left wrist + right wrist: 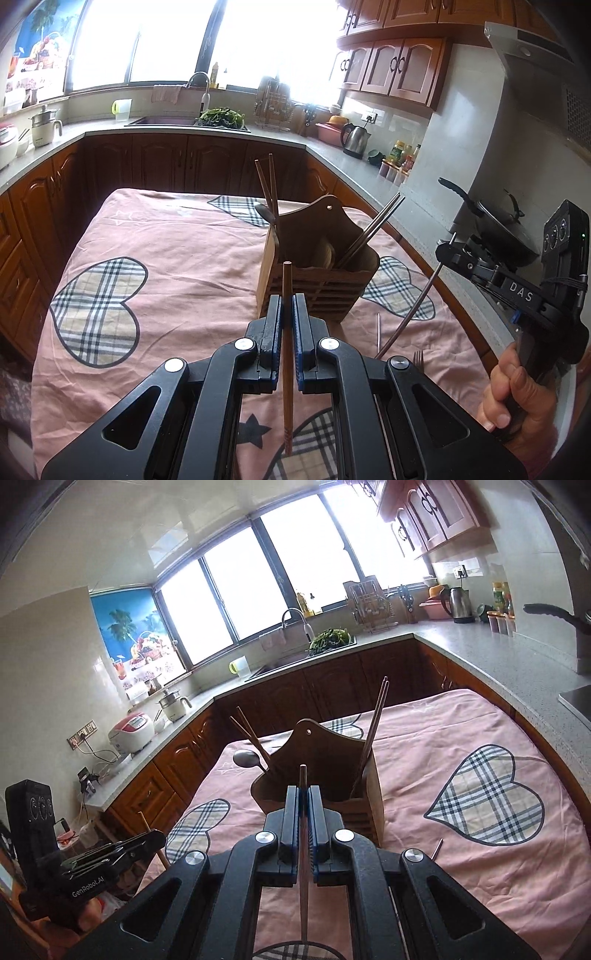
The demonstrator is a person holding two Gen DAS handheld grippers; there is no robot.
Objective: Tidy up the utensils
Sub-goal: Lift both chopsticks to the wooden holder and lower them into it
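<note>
A wooden utensil holder (317, 273) stands on the pink cloth (166, 258); it also shows in the right wrist view (332, 775). It holds chopsticks (267, 188) on one side, a second pair (373, 229) on the other, and a metal spoon (245, 758). My left gripper (287, 306) is shut on a brown wooden chopstick (287, 280) just in front of the holder. My right gripper (303, 797) is shut on a thin dark chopstick (303, 775), close above the holder; it also shows in the left wrist view (448, 245), its chopstick (410, 317) hanging down.
A metal chopstick (378, 330) and a fork (418, 359) lie on the cloth right of the holder. Kitchen counters (369, 166) wrap around the table, with a sink (166, 120), kettle (355, 139), rice cooker (133, 731) and a wok (498, 221) on the stove.
</note>
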